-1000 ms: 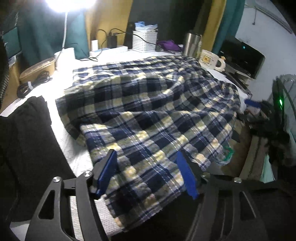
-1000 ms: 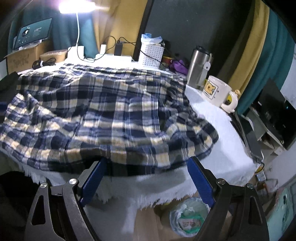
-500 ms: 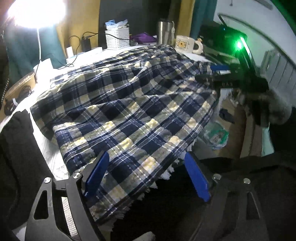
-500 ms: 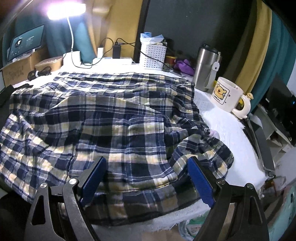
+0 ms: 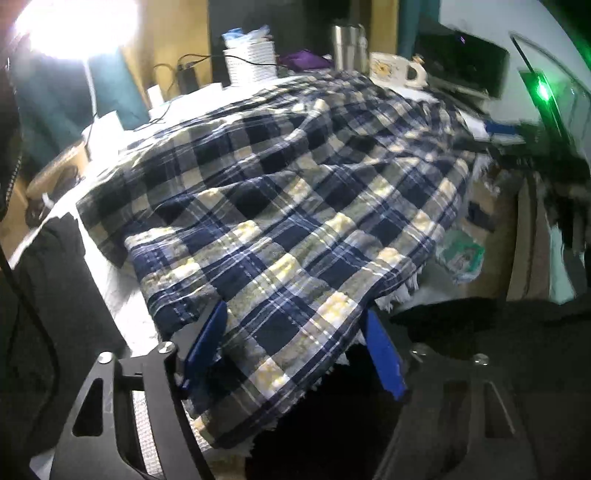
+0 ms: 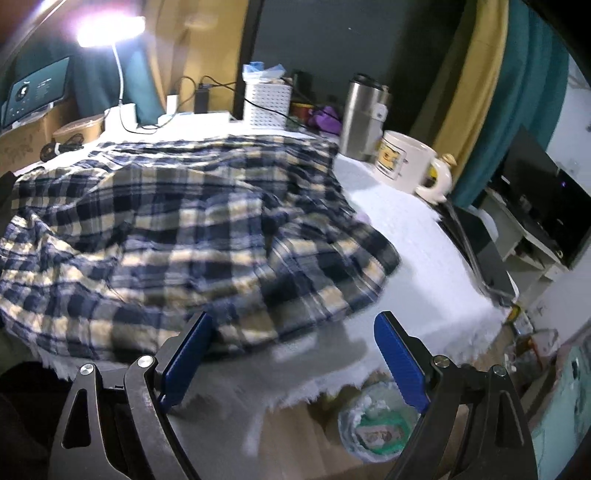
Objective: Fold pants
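1. A bright lamp (image 5: 74, 29) is glaring at the far left above a table (image 6: 424, 258) that a white cloth is covering, and a dark garment (image 5: 48, 277) is lying at the table's left edge.
2. The plaid pants (image 5: 288, 206), checked in navy, cream and yellow, are lying spread and rumpled across most of the table, with their near edge hanging over the front.
3. The left gripper (image 5: 295, 343) is closing its blue jaws around that hanging edge; the cloth is sitting between them, and the pads are not yet pressing on it.
4. The right gripper (image 6: 291, 350) is holding its jaws wide apart, empty, just in front of the pants' right end.
5. A white basket (image 6: 267, 99), a steel tumbler (image 6: 364, 118) and a white mug (image 6: 406, 162) are standing along the far right side.
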`<state>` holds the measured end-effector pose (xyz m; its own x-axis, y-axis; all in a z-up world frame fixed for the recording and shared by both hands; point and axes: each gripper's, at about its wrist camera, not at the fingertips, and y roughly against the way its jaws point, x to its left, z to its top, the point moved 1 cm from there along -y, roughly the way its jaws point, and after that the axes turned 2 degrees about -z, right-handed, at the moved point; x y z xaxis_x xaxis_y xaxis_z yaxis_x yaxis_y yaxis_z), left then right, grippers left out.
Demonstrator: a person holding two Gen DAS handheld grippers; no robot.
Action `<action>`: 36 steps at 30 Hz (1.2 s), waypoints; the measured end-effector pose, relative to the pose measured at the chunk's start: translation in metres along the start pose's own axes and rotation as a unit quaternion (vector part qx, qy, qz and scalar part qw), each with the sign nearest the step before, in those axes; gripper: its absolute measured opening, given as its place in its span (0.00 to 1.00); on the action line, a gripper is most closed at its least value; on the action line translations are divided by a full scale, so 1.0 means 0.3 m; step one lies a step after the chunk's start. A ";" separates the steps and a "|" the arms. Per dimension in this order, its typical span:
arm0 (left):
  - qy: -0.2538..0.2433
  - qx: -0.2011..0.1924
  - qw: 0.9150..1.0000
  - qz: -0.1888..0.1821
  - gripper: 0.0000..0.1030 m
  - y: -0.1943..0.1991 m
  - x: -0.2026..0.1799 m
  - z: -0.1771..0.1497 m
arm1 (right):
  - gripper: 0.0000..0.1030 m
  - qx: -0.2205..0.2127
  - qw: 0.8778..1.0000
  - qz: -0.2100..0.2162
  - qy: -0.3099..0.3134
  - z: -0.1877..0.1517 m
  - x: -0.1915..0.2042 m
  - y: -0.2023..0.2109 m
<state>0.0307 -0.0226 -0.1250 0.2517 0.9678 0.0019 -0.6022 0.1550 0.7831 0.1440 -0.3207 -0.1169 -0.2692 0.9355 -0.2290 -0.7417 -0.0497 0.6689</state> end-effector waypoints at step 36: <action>0.081 -0.064 0.994 -0.020 0.03 0.045 0.166 0.124 | 0.77 -0.069 0.984 0.034 0.159 0.075 0.387 -0.044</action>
<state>0.0633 0.0204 -0.0911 0.1589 0.9778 -0.1364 -0.6883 0.2088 0.6948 0.1364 -0.2035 -0.1364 -0.4829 0.7727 -0.4119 -0.7862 -0.1755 0.5926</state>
